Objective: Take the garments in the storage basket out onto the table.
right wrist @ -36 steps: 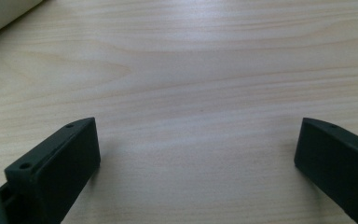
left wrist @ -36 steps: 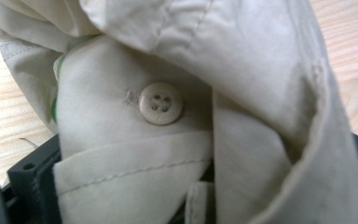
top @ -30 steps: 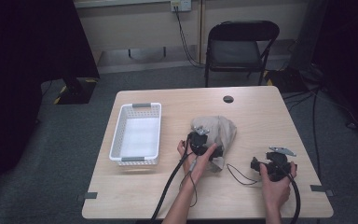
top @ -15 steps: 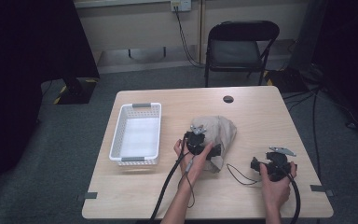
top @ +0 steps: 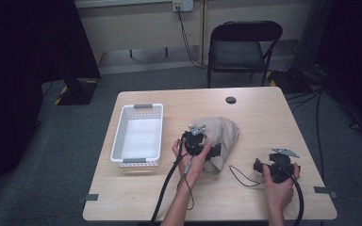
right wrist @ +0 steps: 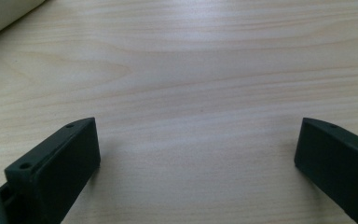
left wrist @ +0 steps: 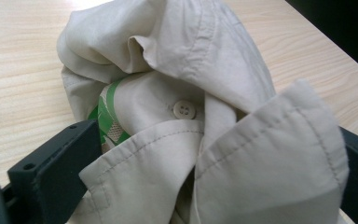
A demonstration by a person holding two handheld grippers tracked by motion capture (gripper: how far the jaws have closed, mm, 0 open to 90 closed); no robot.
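A crumpled beige shirt point(top: 224, 134) lies in a heap on the middle of the wooden table point(top: 264, 117). My left gripper point(top: 207, 147) sits at the heap's near left side, held in a hand. In the left gripper view the shirt point(left wrist: 205, 70) bulges between the two black jaws, which stand wide apart; the left gripper point(left wrist: 205, 177) is open around the cloth. A white button point(left wrist: 184, 109) and a green-striped label point(left wrist: 106, 112) show in the folds. My right gripper point(top: 266, 165) rests near the table's front right, open point(right wrist: 200, 158) over bare wood.
A white slotted basket point(top: 122, 136) stands on the left part of the table, with nothing in it. A round cable hole point(top: 231, 100) is near the far edge. A black folding chair point(top: 242, 47) stands behind the table. Thin cables trail from both grippers.
The left gripper has edged slightly to the left at the shirt, and the cloth heap has shifted a little. The right gripper has stayed still.
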